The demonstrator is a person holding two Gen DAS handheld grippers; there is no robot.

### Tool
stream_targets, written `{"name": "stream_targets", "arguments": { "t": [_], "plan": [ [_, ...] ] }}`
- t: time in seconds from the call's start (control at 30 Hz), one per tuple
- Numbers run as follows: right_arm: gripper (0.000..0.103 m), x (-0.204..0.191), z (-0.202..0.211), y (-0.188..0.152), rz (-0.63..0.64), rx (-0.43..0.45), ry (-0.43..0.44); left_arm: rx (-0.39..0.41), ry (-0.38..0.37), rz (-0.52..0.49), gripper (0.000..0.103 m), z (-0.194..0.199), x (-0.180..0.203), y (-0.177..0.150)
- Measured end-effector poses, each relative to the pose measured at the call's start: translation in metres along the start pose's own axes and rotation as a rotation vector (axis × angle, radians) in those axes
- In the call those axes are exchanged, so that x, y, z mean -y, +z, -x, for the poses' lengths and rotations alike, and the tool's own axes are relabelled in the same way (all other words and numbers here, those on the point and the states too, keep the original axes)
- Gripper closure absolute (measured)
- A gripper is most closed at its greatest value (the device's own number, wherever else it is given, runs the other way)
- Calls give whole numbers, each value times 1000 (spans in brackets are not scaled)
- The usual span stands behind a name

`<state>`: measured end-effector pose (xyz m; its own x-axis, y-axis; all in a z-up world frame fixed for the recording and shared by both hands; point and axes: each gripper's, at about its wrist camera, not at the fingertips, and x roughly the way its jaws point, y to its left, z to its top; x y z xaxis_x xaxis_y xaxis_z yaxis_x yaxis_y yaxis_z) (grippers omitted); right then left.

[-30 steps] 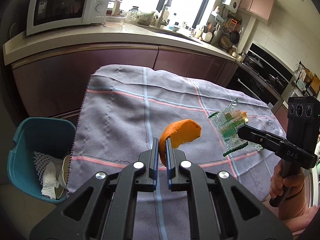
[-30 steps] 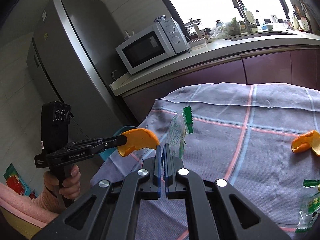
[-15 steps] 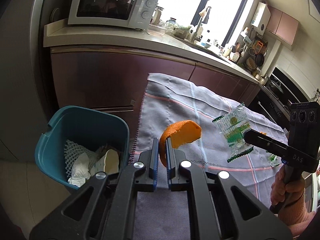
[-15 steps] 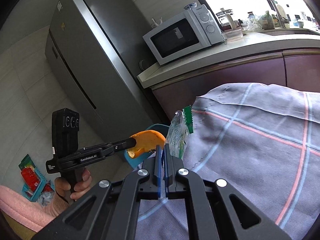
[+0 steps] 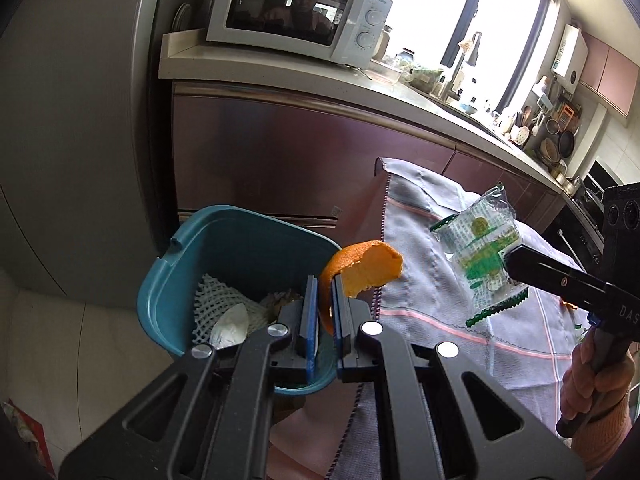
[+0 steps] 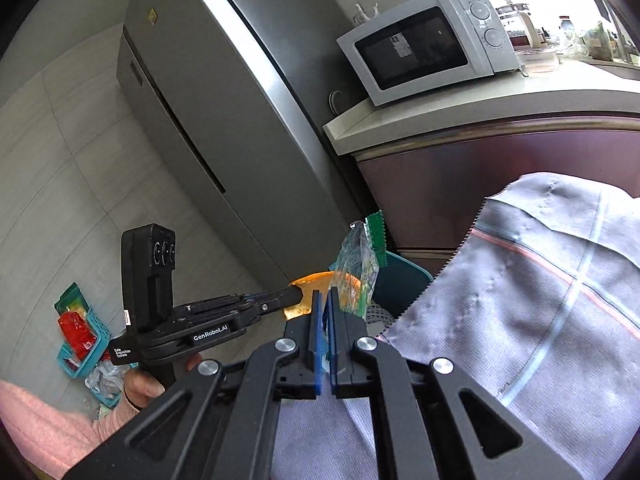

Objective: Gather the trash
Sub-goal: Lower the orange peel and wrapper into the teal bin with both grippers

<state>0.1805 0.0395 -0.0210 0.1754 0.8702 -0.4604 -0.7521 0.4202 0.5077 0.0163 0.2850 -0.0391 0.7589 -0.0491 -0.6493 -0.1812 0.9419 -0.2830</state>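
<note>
Fridge point(image 6: 224, 128): tall grey steel unit, standing at the end of the counter, behind the bin.
Counter point(image 5: 280, 76): pale top over dark red cabinet fronts; white microwave point(image 5: 296, 16) sits at its end by the fridge.
Table cloth point(image 5: 460, 304): grey with pink and blue lines, draped over the table edge just beside the bin.
Bin point(image 5: 240, 240): teal plastic, on the floor between table and cabinets; inside, white foam netting point(image 5: 216, 304) and crumpled pale scraps.
Left gripper point(image 5: 325, 280): jaws narrow, clamped on the orange peel point(image 5: 368, 268); peel held in the air over the bin's near rim, at the cloth's edge.
Right gripper point(image 6: 325, 300): jaws nearly together, pinching the clear wrapper point(image 6: 358, 268) by its lower end; the wrapper has green print and green zigzag ends and stands up from the pads, above the table edge, to the right of the peel in the left wrist view.
Hands: one on each gripper handle, pink sleeve point(image 6: 44, 428) at the left wrist.
Floor basket point(image 6: 80, 340): small blue basket with red packets, by the wall tiles.
</note>
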Motion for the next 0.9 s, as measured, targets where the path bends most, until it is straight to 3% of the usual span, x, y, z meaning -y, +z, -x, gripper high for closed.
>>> {"name": "stream_targets", "arguments": {
  "t": [0.37,0.9],
  "plan": [
    [101,0,-59,7,-11,-100,13,-32,64,47,96,-19,-27,-3],
    [99,7,-125,1,-44,-233,-42,-86,159,74,94,-56,-55,-7]
  ]
}}
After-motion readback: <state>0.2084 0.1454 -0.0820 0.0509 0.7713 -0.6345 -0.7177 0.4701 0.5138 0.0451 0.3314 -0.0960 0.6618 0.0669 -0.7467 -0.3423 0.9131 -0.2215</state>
